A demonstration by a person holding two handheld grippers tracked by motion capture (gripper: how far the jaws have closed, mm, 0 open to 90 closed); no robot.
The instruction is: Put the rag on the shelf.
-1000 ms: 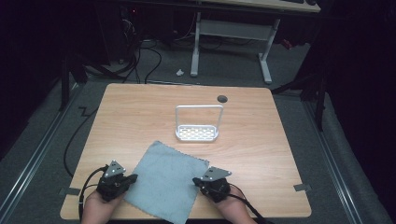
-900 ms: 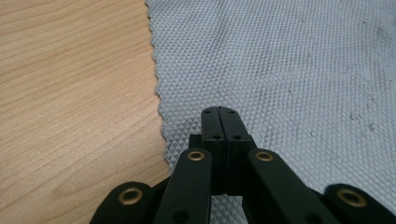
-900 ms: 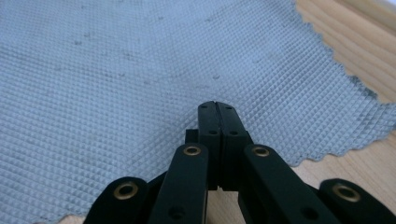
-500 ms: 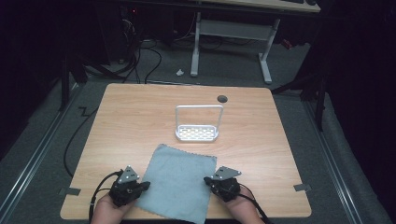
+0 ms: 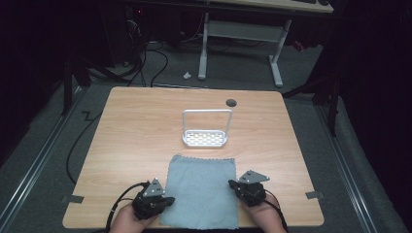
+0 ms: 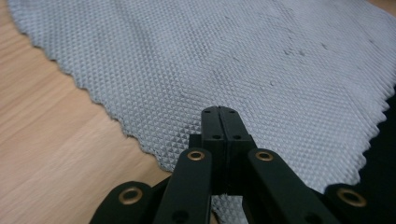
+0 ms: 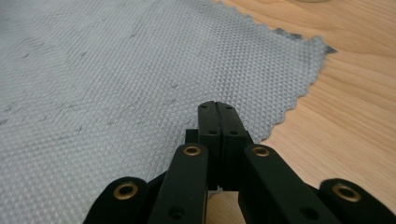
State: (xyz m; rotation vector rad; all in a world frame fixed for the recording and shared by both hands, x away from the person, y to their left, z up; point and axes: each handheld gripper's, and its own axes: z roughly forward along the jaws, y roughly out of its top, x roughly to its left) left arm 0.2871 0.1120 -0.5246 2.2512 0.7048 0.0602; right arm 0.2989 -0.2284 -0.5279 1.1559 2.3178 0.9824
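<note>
Grey cloth [image 5: 201,190] lies flat at the tabletop's [image 5: 136,126] near edge, before a white wire rack [image 5: 206,130]. Left tool [image 5: 167,200] and right tool [image 5: 232,184], low and level, point inward with jaws closed over its side edges.

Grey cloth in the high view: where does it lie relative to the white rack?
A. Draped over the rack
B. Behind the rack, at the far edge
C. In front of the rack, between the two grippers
C: the grey cloth lies flat on the table nearer the person than the white rack, with the left gripper and right gripper at its sides.
</note>
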